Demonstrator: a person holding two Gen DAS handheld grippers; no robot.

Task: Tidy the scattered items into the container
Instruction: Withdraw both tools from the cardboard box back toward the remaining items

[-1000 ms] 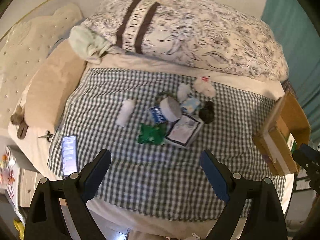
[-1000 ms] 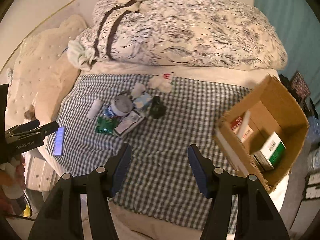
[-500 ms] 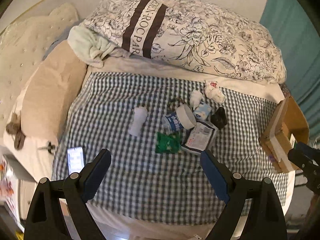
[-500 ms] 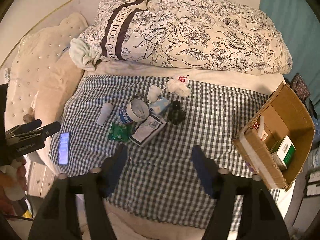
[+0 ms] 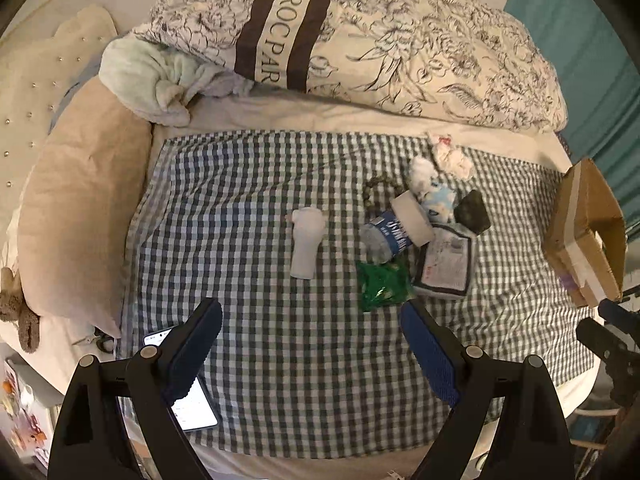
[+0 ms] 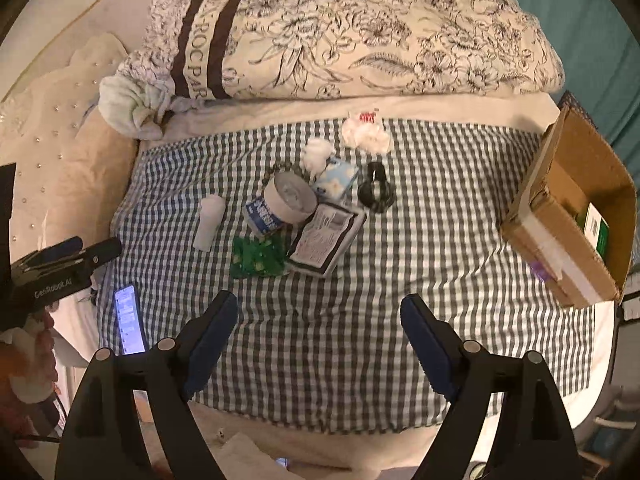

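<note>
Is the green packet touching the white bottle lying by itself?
Apart. In the right wrist view, the green packet lies clear of the white bottle, with checked cloth showing between them. The left wrist view shows the same gap.

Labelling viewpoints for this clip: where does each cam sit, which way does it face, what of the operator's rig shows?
Left wrist: on the left gripper, looking steeply down at the checked cloth; its own open fingers show.
Right wrist: on the right gripper, same downward view; its fingers, just opened wider with nothing between, plus a hand at left.
Shared: green packet, phone, cardboard box.
</note>
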